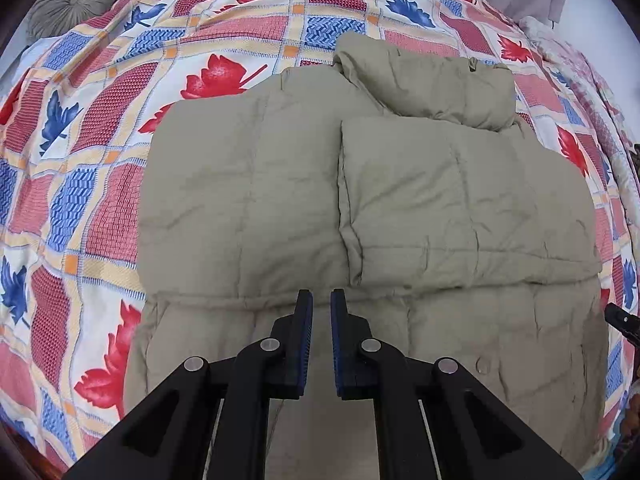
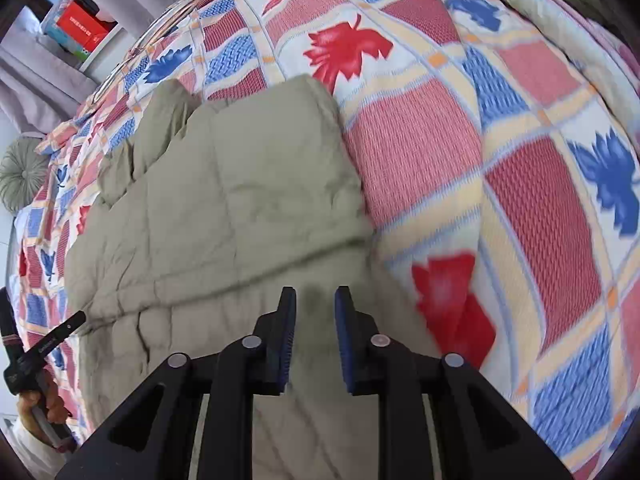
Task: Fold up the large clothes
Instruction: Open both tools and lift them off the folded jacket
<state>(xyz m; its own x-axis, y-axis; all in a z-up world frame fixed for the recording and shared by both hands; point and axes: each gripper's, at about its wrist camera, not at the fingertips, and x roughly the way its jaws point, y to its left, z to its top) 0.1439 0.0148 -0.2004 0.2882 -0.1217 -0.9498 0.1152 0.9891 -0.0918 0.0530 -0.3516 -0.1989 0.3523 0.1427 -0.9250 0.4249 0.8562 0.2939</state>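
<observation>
A: Nearest first: the left hand-held gripper (image 1: 321,300) hangs just above the near hem of the quilted jacket (image 1: 248,200), jaws a narrow gap apart and nothing between them; the right hand-held gripper (image 2: 315,298) sits over the same garment's right side, jaws a little wider apart, also empty.

B: And the jacket itself?

A: Flat on the bed (image 1: 92,184), on the leaf-patterned cover; one sleeve (image 1: 460,204) is folded across the chest, the hood (image 1: 432,84) lies bunched at the far end.

B: How will it handle?

A: My guess is light for its bulk, soft and puffy; the padding should spring back from a fold, and the shell looks smooth enough to slip; I would pinch a good depth at the hem corners or along a stitched seam, not a thin skin of fabric.

B: Any writing?

A: There is a snap button (image 1: 482,367) near the hem, no label visible; farthest off, a red box (image 2: 82,26) on a shelf carries print too small to read.
</observation>
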